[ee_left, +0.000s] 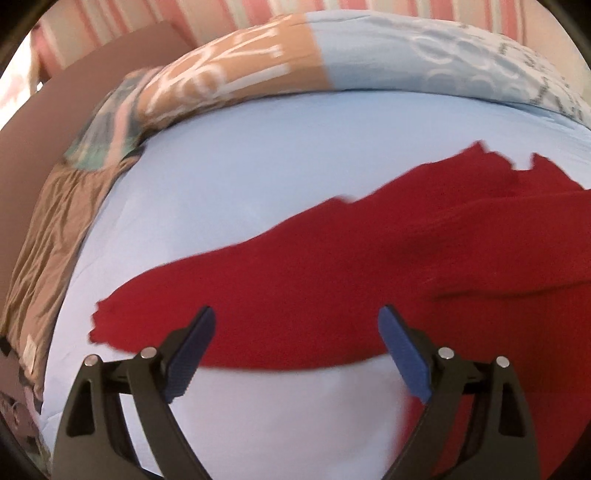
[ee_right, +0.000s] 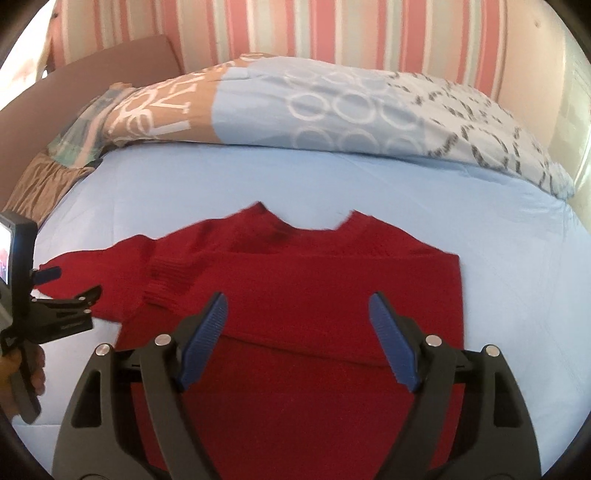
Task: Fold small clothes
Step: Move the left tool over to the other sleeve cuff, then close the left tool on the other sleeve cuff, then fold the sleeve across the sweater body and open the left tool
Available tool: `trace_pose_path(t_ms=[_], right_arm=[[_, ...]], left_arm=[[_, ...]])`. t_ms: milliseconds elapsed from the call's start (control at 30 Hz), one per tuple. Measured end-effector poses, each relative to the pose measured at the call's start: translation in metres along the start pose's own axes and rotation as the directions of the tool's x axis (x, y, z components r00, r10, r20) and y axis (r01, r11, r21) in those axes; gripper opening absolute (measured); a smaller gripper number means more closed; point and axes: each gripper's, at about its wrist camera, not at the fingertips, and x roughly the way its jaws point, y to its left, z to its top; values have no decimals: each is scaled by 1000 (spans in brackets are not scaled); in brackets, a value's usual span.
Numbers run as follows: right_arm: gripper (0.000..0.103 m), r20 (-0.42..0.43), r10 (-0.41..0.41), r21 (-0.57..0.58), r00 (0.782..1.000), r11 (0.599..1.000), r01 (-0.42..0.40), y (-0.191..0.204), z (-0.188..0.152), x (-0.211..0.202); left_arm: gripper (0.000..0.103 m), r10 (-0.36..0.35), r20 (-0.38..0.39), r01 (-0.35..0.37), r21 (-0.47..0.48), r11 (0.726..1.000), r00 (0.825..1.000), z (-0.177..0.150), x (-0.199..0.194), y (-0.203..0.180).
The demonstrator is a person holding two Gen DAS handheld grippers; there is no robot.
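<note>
A red knitted sweater lies flat on the light blue bed sheet. Its right sleeve is folded across the body, and its left sleeve stretches out to the left. My left gripper is open and empty, hovering just above that left sleeve; it also shows at the left edge of the right wrist view. My right gripper is open and empty above the sweater's body.
A rolled patterned duvet in tan, blue and grey lies along the far side of the bed. A brown headboard and brown fabric border the left side. A striped pink wall stands behind.
</note>
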Motion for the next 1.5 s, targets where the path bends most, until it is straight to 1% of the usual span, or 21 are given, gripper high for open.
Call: trace_pose_path(t_ms=[100, 200, 267, 500, 533, 567, 600, 633, 667, 700, 733, 767, 800, 867, 1000, 1100, 1200, 1267, 1367, 1467, 1500], right_arm=[[80, 1, 3, -39, 1000, 999, -3, 24, 6, 4], [80, -16, 20, -59, 1000, 998, -21, 44, 9, 18], [80, -22, 11, -75, 1000, 997, -12, 57, 11, 29], [80, -18, -32, -157, 999, 987, 29, 95, 18, 51], [80, -18, -40, -170, 999, 985, 37, 98, 18, 52], [80, -20, -48, -183, 999, 982, 44, 100, 18, 53], [80, -23, -50, -188, 998, 981, 45, 101, 18, 54], [80, -29, -53, -194, 998, 980, 47, 102, 18, 55], [80, -34, -58, -202, 998, 978, 50, 102, 17, 56], [80, -35, -62, -207, 997, 977, 53, 101, 16, 56], [80, -35, -65, -209, 997, 976, 57, 100, 15, 56], [80, -41, -68, -208, 997, 976, 58, 97, 14, 56], [79, -46, -69, -203, 997, 977, 58, 95, 13, 57], [78, -57, -63, -181, 996, 982, 52, 89, 11, 58], [76, -68, -83, -147, 994, 987, 72, 69, 8, 65], [76, -78, -100, -124, 992, 988, 90, 50, 6, 74], [76, -80, -118, -116, 990, 987, 109, 34, 6, 79], [76, -73, -126, -105, 989, 987, 118, 23, 9, 78], [76, -62, -137, -81, 989, 988, 132, 4, 10, 71], [76, -65, -151, -61, 986, 987, 147, -15, 8, 66], [76, -69, -158, -56, 985, 986, 154, -23, 6, 65]], left_arm=[[90, 18, -36, -20, -52, 998, 999, -21, 13, 50], [90, -20, -63, 12, -132, 991, 998, -30, 28, 102], [90, -24, -63, 13, -174, 985, 998, -35, 35, 135], [89, -2, -75, -17, -248, 968, 997, -43, 61, 203], [88, -8, -79, -12, -260, 966, 997, -44, 67, 208], [73, -18, -86, -6, -268, 963, 996, -45, 73, 215], [61, -50, -104, 19, -280, 960, 993, -46, 82, 218], [61, -69, -102, 37, -290, 956, 992, -46, 86, 220], [55, -63, -91, 35, -287, 957, 994, -45, 87, 221], [42, -50, -87, 26, -262, 965, 995, -42, 87, 217], [36, -43, -84, 22, -240, 970, 996, -40, 86, 214], [25, -35, -83, 16, -222, 975, 996, -37, 86, 209], [17, -29, -77, 13, -200, 980, 997, -34, 84, 203], [14, -29, -63, 18, -170, 985, 998, -29, 80, 194], [13, -99, -4, 98, -133, 986, 995, -17, 64, 173], [13, -164, 48, 167, -86, 982, 985, -4, 45, 149], [13, -255, 100, 260, -43, 965, 962, 10, 22, 119], [13, -333, 124, 338, -22, 941, 935, 21, 6, 95], [13, -423, 152, 422, 39, 906, 893, 32, -22, 39], [13, -532, 157, 525, 88, 847, 832, 47, -36, -21], [13, -552, 152, 544, 97, 834, 820, 49, -36, -35]])
